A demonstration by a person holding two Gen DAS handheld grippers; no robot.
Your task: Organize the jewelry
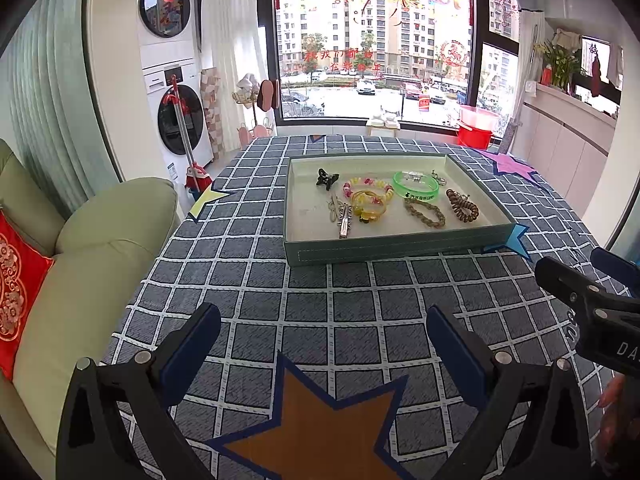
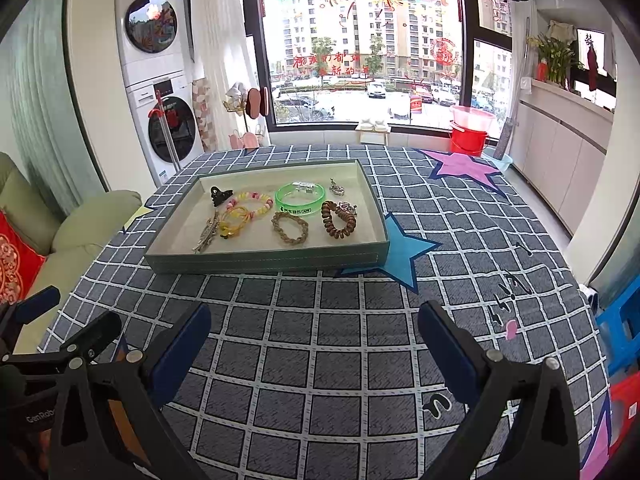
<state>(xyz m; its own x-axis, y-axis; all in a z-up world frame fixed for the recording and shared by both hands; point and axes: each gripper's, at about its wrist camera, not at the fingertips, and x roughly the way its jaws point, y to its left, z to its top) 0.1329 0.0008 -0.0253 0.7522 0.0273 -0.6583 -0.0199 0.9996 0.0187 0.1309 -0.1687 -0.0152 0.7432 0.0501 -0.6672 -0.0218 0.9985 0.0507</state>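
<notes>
On the table, one tray (image 2: 264,258) holds nine trinkets; left gripper (image 1: 323,344) and right gripper (image 2: 314,338) spread wide.

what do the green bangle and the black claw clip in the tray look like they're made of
Green bangle: likely translucent plastic or silicone, since light glows through it; white print on its side. Black claw clip: opaque, probably hard plastic; too small to be sure.
</notes>
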